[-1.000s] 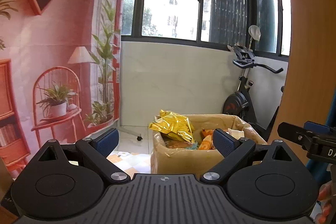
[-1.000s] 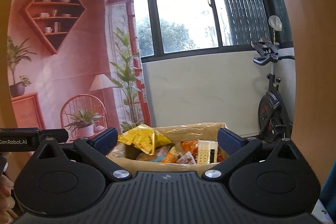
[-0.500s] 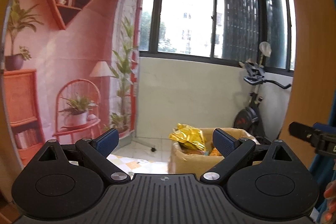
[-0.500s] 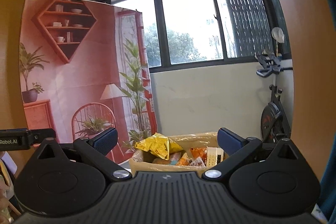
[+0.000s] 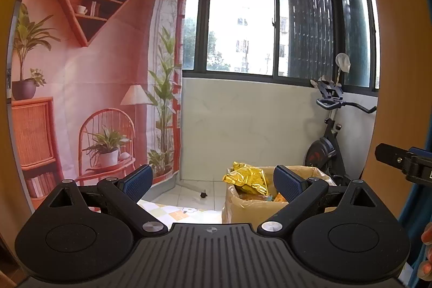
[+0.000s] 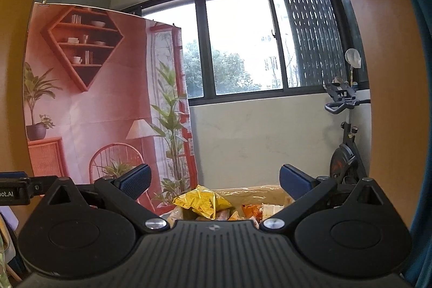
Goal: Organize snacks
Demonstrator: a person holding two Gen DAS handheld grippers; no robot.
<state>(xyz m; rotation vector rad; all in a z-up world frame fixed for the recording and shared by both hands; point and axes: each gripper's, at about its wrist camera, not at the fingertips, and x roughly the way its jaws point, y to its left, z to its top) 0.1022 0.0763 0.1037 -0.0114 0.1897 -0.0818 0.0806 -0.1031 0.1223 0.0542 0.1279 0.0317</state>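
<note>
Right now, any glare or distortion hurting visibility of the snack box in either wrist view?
Left wrist: blown-out window, strong fisheye bending at the edges, brown cardboard box sharp, gold foil bag glinting. Right wrist: same window glare, box mostly hidden behind the gripper body.

Only "oot.AI", cut off, on the left gripper (image 6: 10,193).

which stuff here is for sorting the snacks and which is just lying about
For the job:
brown cardboard box
crinkled gold foil snack bag
orange snack packets

Just lying about:
black exercise bike
printed red room backdrop
</note>
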